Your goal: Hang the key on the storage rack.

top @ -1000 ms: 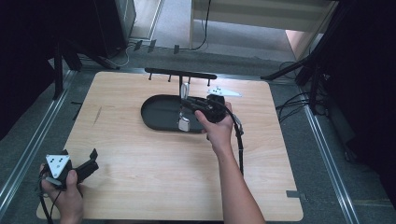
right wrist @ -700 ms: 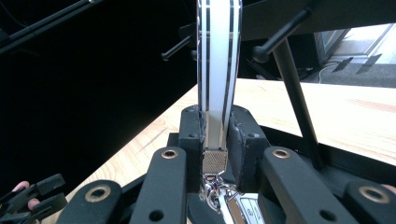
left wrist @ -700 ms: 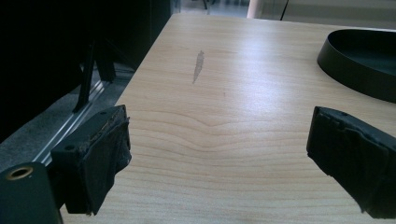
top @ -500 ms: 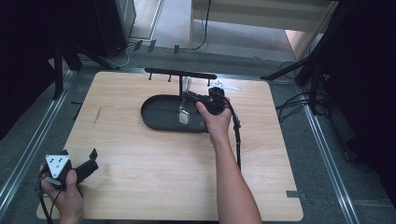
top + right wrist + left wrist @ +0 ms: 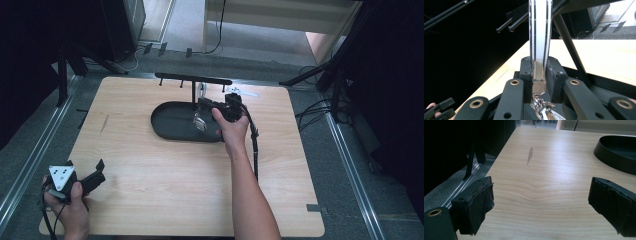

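Note:
A white lanyard strap with dark edge stripes [image 5: 540, 37] hangs from the black T-shaped rack [image 5: 193, 80] at the table's back. My right gripper [image 5: 539, 68] is shut on the strap just above its metal crimp and clasp [image 5: 539, 100]. In the high view my right gripper [image 5: 220, 106] is over the black oval tray [image 5: 170, 125], and the clasp end [image 5: 199, 122] dangles above the tray. My left gripper [image 5: 87, 175] rests open at the table's near left corner. Between its pads [image 5: 477, 205] lies only bare wood.
A second pale item [image 5: 240, 92] lies on the table behind the tray at the right. The tray's rim [image 5: 614, 157] sits far right in the left gripper view. A cable [image 5: 255, 150] trails from my right gripper. A dark scuff [image 5: 530, 155] marks the wood.
My right gripper has moved farther back toward the rack with the strap in it. The left gripper has stayed in place.

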